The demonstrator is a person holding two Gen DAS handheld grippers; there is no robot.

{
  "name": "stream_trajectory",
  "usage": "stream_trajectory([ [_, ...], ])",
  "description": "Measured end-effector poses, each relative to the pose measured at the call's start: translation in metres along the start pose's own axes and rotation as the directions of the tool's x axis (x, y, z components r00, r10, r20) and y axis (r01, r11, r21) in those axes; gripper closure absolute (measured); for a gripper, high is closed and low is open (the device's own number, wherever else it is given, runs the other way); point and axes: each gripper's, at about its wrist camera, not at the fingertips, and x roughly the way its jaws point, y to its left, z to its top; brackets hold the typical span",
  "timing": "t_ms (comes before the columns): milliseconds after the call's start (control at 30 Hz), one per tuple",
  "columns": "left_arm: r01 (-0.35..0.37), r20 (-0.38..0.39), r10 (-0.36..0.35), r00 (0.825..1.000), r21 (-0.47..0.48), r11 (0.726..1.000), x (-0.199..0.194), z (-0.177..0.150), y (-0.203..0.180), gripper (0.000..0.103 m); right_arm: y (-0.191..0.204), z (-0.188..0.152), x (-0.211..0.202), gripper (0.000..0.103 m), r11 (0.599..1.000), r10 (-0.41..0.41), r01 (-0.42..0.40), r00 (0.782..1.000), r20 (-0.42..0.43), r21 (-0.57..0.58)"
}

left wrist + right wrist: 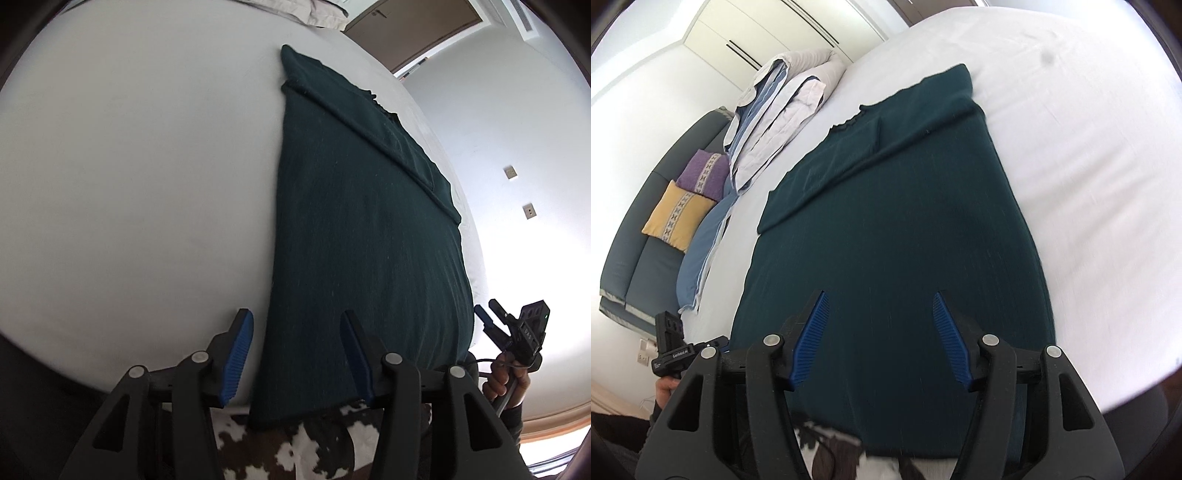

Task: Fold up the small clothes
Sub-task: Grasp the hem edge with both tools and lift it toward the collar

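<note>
A dark green garment (354,229) lies flat on a white bed (129,184), its far end folded over, its near edge hanging past the mattress edge. The left gripper (297,321) hovers released over the garment's near left edge, one blue finger above the sheet, the other above the cloth. The right gripper (881,306) hovers over the near middle, jaws spread wide, grasping nothing. Folded bedding (775,110) sits at the far left. A patterned brown-and-white fabric below the grippers is cut off.

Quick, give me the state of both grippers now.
Left gripper: open, holding nothing, above the dark green garment.
Right gripper: open, holding nothing.
</note>
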Motion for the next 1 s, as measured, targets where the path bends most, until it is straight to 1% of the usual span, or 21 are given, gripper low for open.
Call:
stream_trajectory([
  [100,0.011,-0.008,-0.011,1.000,-0.026,1.000,-0.001,-0.011,0.002,0.051,-0.014,-0.016,-0.014,0.046,0.999,0.014,-0.014,1.000,0.002,0.031],
  [233,0.009,-0.036,-0.009,0.999,-0.012,1.000,0.003,-0.020,-0.001,0.051,-0.030,-0.031,-0.028,0.046,0.997,0.029,-0.030,1.000,0.004,0.066],
  [300,0.017,-0.039,-0.017,0.999,-0.016,1.000,0.005,-0.021,0.001,0.055,-0.036,-0.032,-0.031,0.046,0.997,0.021,-0.021,1.000,-0.004,0.071],
  [433,0.025,-0.055,-0.026,0.998,-0.017,1.000,0.008,-0.018,0.002,0.057,-0.043,-0.039,-0.040,0.046,0.998,0.009,-0.007,1.000,-0.023,0.066],
  [633,0.009,-0.063,-0.011,0.998,-0.017,1.000,0.007,-0.024,0.004,0.057,-0.053,-0.043,-0.050,0.046,0.998,-0.010,0.013,0.999,-0.039,0.068],
  [833,0.007,-0.098,-0.010,0.995,-0.030,1.000,0.016,-0.028,0.006,0.057,-0.062,-0.042,-0.052,0.046,0.997,-0.002,0.007,0.998,-0.063,0.073],
  [900,0.008,-0.105,-0.012,0.994,-0.041,0.999,0.020,-0.028,0.007,0.062,-0.063,-0.041,-0.052,0.046,0.997,-0.001,0.006,0.997,-0.073,0.073],
  [1000,0.017,-0.101,-0.023,0.995,-0.063,0.998,0.019,-0.027,0.008,0.067,-0.066,-0.040,-0.055,0.046,0.997,-0.003,0.009,0.997,-0.075,0.075],
])
